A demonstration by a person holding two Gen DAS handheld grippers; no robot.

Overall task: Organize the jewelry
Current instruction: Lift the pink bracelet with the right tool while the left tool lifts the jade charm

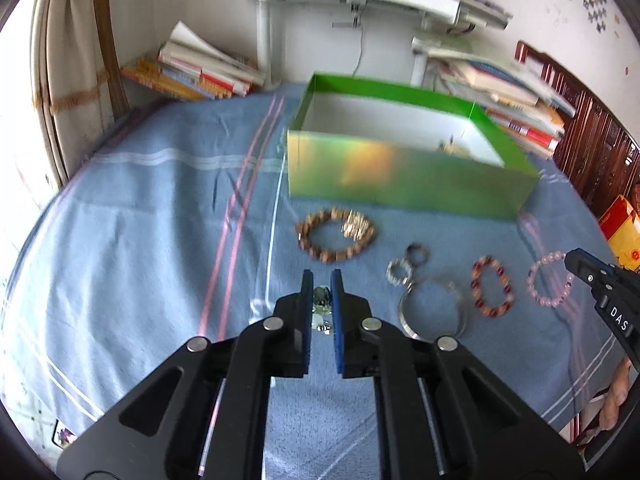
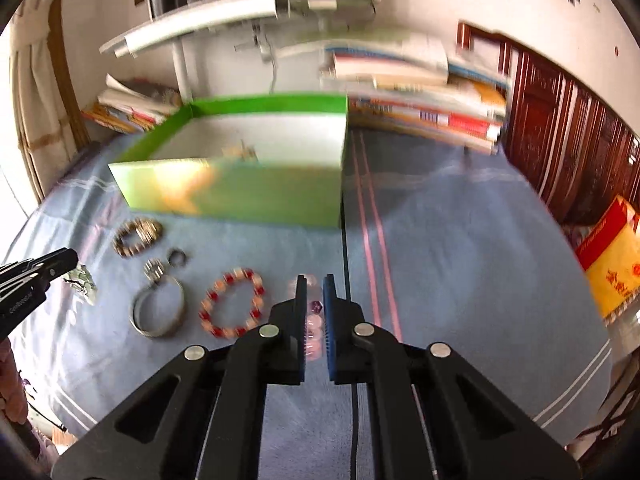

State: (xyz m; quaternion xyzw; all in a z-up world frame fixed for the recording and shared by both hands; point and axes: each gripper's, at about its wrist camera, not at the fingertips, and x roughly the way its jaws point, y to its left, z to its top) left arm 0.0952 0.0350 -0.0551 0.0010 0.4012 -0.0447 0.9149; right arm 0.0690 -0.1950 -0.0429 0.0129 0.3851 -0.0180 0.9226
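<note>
On blue striped cloth (image 1: 160, 216) over the tabletop, jewelry lies in a loose row in front of the green box (image 1: 400, 184). Left tongs (image 1: 322, 280) are clamped on a small silvery-green jewelry piece (image 1: 321, 296) w/ dangling bits; in the right wrist view it hangs off the tong tips, clear of the cloth. Right tongs (image 2: 315, 284) are clamped on the pink bead bracelet (image 2: 314, 332), beads squeezed btwn the blue pads; from the left wrist view the loop hangs from the tips at far right. Between the two tongs on the cloth: brown bead bracelet (image 1: 334, 236) nearest the box, w/ a shiny silver piece on its right side; two small rings (image 1: 408, 264) just below it; metal bangle (image 1: 432, 312) touching the lower ring; red-and-peach bead bracelet (image 1: 492, 288) beside the bangle, apart from it. Box is open-topped, white inside, w/ some small gold item at the bottom, too blurred to tell. Book stacks (image 2: 420, 96) sit behind the box.
</note>
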